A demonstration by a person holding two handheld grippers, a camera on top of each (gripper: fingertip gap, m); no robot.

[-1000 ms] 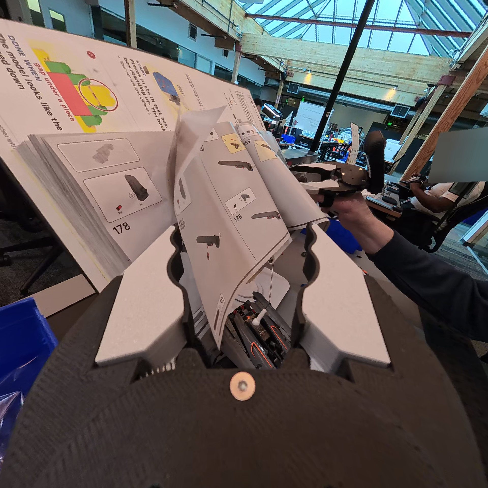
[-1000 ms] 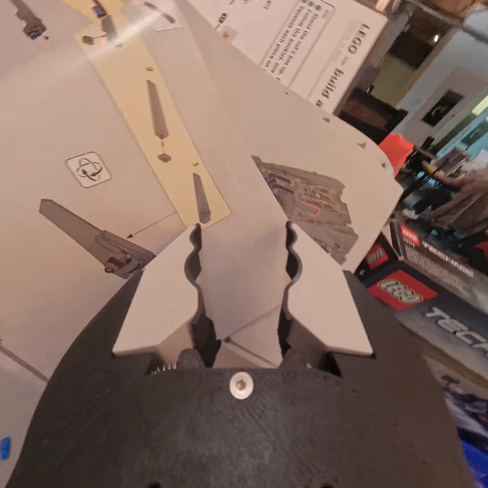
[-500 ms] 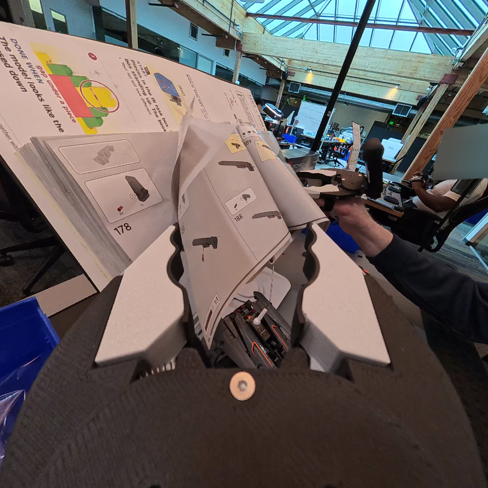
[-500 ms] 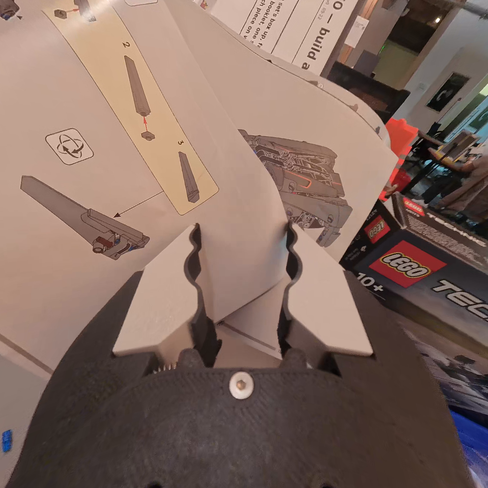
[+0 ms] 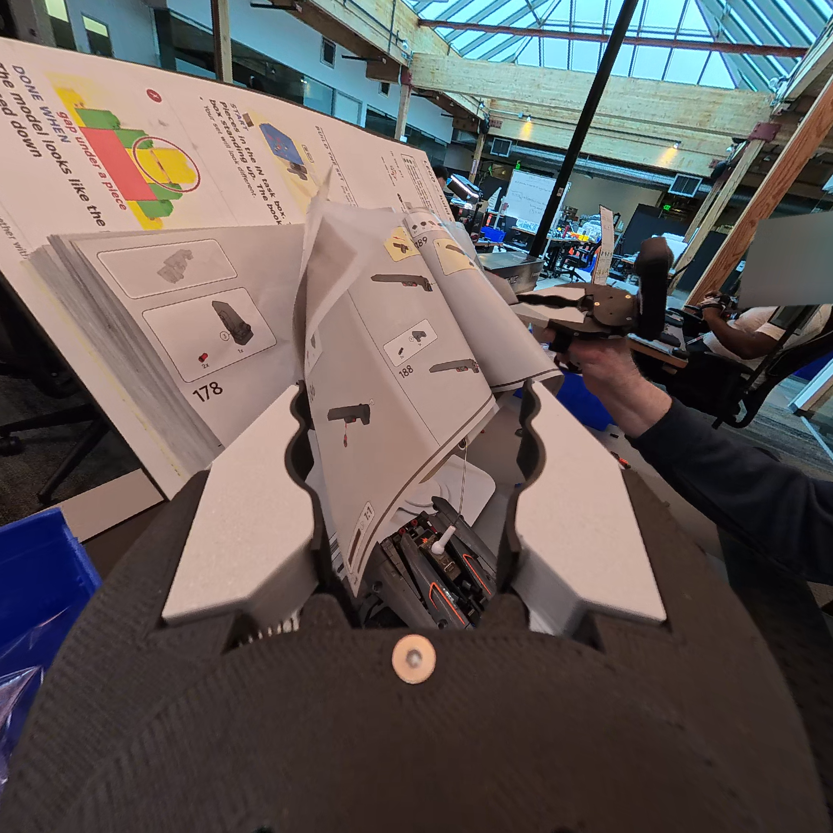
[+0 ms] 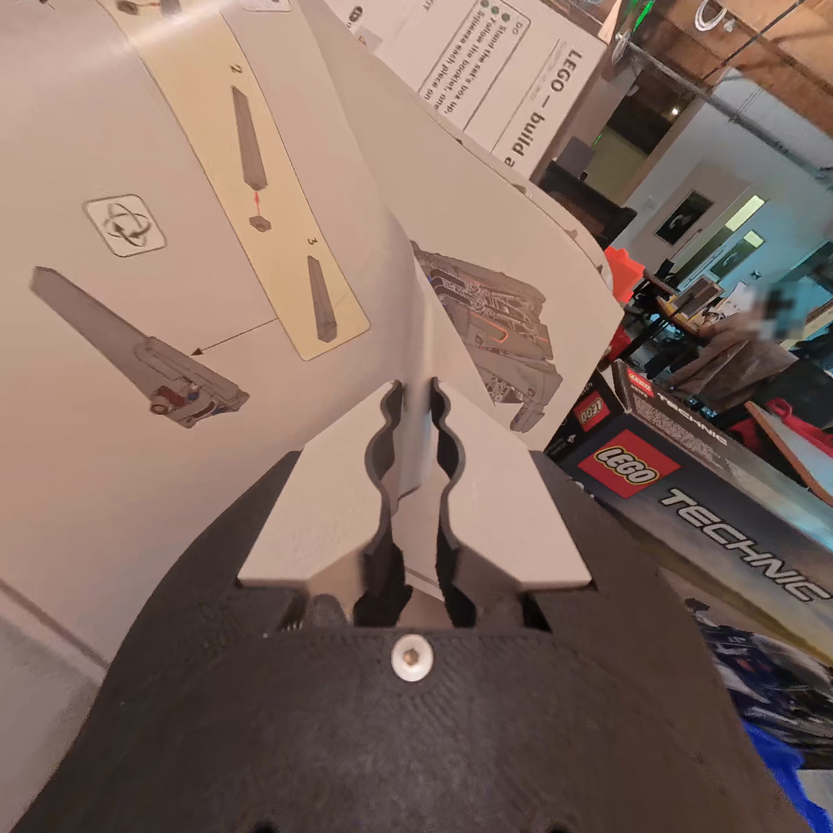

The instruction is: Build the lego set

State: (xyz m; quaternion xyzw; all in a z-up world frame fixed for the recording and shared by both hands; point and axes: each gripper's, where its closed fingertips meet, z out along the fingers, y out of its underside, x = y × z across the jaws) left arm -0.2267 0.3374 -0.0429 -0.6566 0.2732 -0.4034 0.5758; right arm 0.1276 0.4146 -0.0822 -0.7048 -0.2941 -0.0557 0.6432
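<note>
An instruction booklet [image 5: 203,315] leans open against a white board. Several of its pages [image 5: 396,360] stand lifted and curled in the middle. My left gripper [image 5: 412,396] is open, its jaws wide on either side of the lower edge of a lifted page, not gripping it. Below it lies a dark lego model [image 5: 441,572] with orange lines. My right gripper [image 6: 415,387] is shut on the edge of a booklet page [image 6: 417,450]. It also shows in the left wrist view [image 5: 541,306], held by a hand [image 5: 599,365] at the pages' right edge.
A white instruction board [image 5: 180,135] stands behind the booklet. A blue bin [image 5: 36,586] is at the lower left. A dark lego box [image 6: 676,496] lies to the right of the booklet. A person [image 5: 743,333] sits at a desk far right. Some 40 centimeters of space lies between my two pairs of fingers. My left tips are roughly 20 centimeters from the dark lego model [image 5: 441,572].
My right gripper's jaws have closed from wide open onto the page edge. The lifted pages have swung a little to the left. My left gripper has stayed open and nearly still.
</note>
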